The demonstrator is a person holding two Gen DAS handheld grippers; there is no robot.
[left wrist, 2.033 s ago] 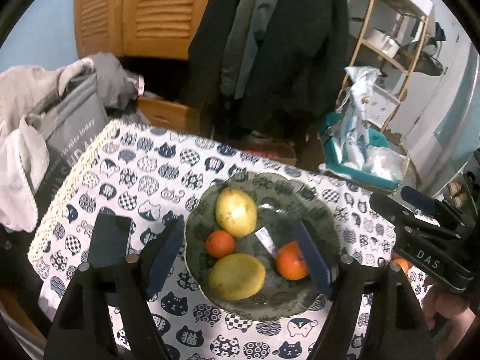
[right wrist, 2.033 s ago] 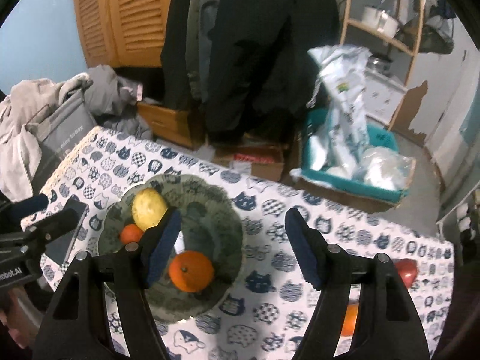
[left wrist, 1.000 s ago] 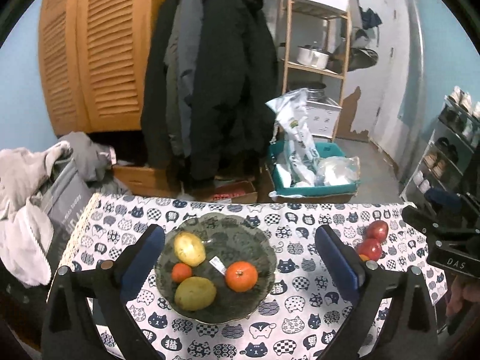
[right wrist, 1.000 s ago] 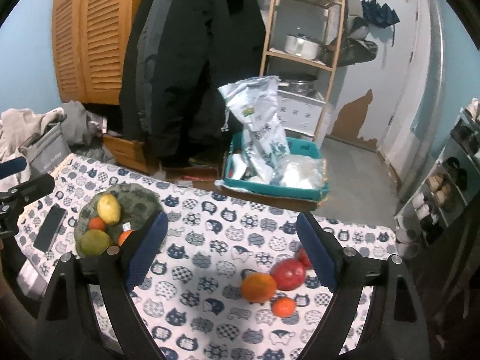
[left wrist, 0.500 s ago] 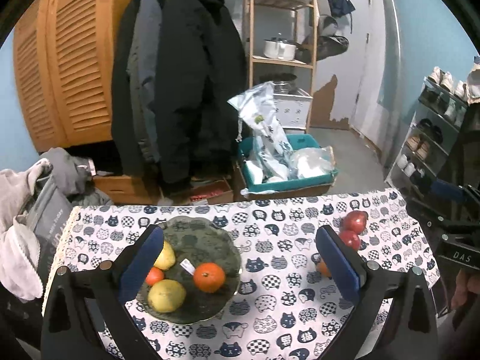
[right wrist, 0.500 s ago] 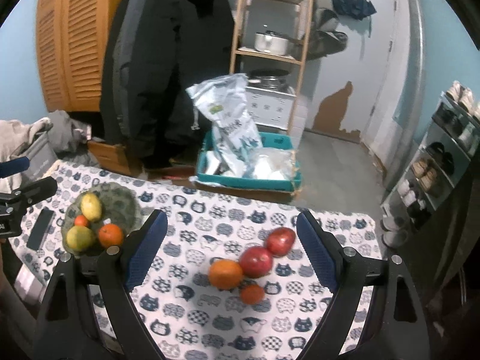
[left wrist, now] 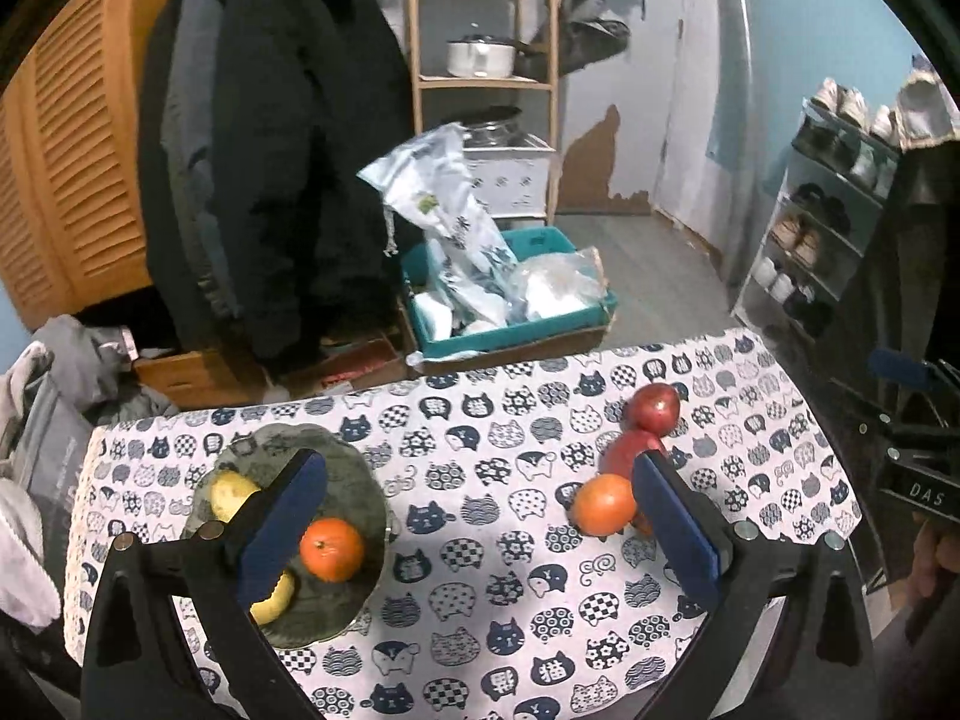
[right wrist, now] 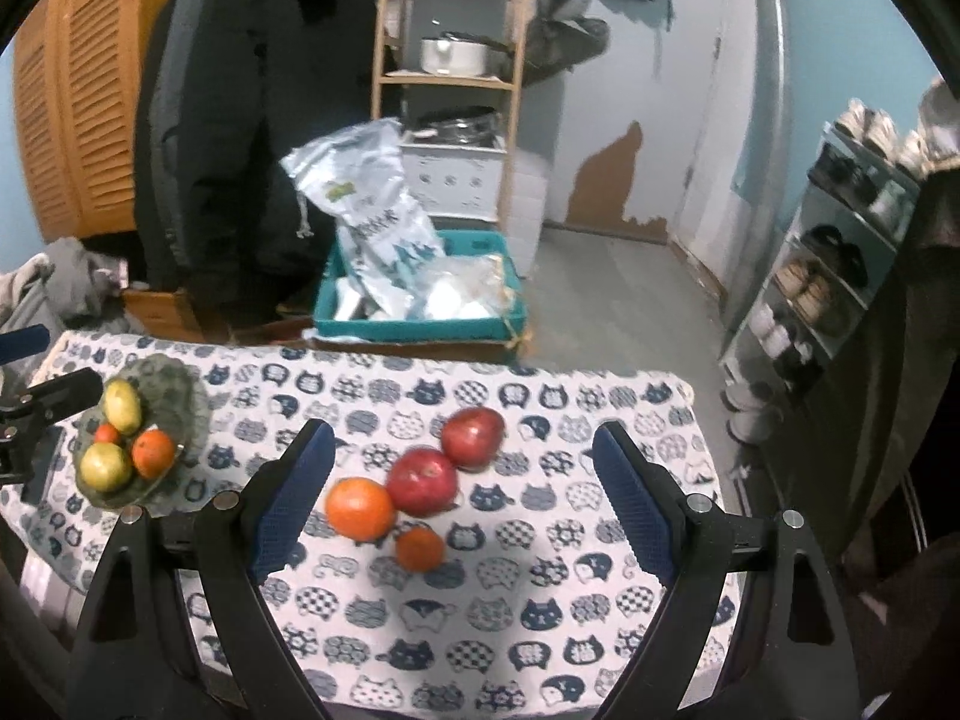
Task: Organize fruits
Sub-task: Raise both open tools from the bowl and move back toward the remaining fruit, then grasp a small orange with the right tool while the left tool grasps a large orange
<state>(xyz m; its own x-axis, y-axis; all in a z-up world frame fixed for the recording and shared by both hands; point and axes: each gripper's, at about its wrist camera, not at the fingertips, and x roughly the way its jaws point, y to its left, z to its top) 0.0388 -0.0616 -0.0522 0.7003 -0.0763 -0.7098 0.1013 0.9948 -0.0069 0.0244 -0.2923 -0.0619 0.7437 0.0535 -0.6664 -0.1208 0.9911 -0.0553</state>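
A dark green plate [right wrist: 174,396] at the table's left holds two yellow-green fruits, a small tangerine and an orange [left wrist: 332,548]. To the right on the cat-print cloth lie two red apples [right wrist: 421,481], a large orange [right wrist: 360,508] and a small tangerine [right wrist: 420,548]. My right gripper [right wrist: 465,498] is open and empty above this loose group. My left gripper [left wrist: 477,531] is open and empty, high over the table's middle; the plate [left wrist: 354,480] shows behind its left finger, the loose orange [left wrist: 602,504] by its right finger.
A phone [right wrist: 42,462] lies left of the plate. Beyond the table's far edge stand a teal crate with bags [right wrist: 420,300], hanging coats [right wrist: 240,120], a wooden shelf [right wrist: 450,30] and a shoe rack [right wrist: 840,240] at the right.
Both grippers rose and pulled back from the plate and swung right. The loose apples and oranges came into view and now sit between the right gripper's fingers.
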